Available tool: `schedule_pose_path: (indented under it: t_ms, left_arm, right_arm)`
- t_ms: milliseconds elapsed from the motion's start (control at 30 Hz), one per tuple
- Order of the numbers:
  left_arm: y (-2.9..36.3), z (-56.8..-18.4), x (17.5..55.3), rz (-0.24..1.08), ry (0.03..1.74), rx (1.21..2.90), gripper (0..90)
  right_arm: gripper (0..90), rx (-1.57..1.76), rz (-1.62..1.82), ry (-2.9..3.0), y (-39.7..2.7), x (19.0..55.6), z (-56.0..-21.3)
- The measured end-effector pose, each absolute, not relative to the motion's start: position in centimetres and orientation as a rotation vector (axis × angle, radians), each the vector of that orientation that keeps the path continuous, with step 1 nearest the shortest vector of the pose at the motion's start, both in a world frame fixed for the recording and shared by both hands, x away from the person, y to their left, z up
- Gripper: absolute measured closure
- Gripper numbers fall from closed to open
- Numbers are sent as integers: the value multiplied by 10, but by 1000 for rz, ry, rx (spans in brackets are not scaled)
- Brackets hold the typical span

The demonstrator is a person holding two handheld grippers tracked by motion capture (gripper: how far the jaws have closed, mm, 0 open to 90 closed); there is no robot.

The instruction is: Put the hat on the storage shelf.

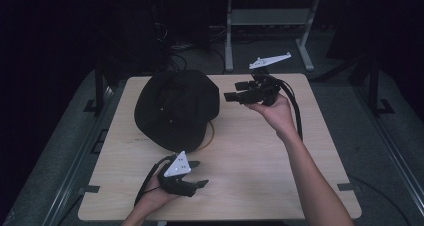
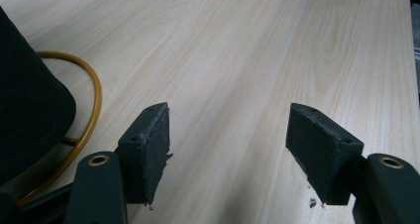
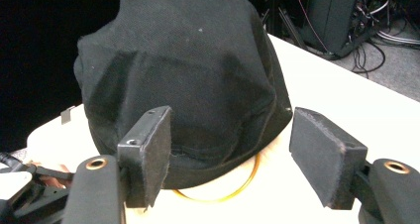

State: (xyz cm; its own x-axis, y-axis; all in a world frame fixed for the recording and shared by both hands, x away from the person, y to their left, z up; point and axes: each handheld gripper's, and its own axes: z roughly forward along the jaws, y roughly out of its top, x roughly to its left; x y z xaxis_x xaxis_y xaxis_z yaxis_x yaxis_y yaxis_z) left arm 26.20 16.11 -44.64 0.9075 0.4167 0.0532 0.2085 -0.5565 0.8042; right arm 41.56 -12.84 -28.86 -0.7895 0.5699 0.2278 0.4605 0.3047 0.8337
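A black fabric hat [image 1: 177,108] lies on the left-centre of the wooden table [image 1: 250,176], over a thin yellow ring [image 1: 212,133] that pokes out at its right rim. My right gripper [image 1: 231,91] hovers just right of the hat and points at it, open. In the right gripper view the hat [image 3: 183,70] and ring [image 3: 233,189] lie beyond the open right gripper [image 3: 230,135], untouched. My left gripper [image 1: 200,173] rests near the front edge, open and empty. In the left gripper view the left gripper [image 2: 230,130] frames bare wood, with the hat [image 2: 25,100] and ring [image 2: 91,110] at the left.
A grey metal stand [image 1: 265,21] and cables sit on the dark floor behind the table. Small dark clamps [image 1: 90,190] mark the table's front corners. Bare wood stretches across the table's right half and front.
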Motion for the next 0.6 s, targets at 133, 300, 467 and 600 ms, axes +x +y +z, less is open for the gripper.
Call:
schedule_pose_path:
  t_ms: [133, 300, 467, 600]
  left_arm:
    - [161, -446, 262, 295, 452, 2170, 331]
    - [161, -447, 261, 293, 454, 2176, 331]
    - [161, -447, 262, 298, 452, 2180, 331]
    - [161, -447, 262, 297, 451, 2180, 331]
  right_arm:
    - [317, 982, 1504, 2438, -134, 415, -290]
    - [313, 1002, 1501, 2432, -139, 413, -293]
    - [307, 1009, 1499, 2438, -144, 413, -297]
    - [303, 1015, 1493, 2439, -147, 413, -299]
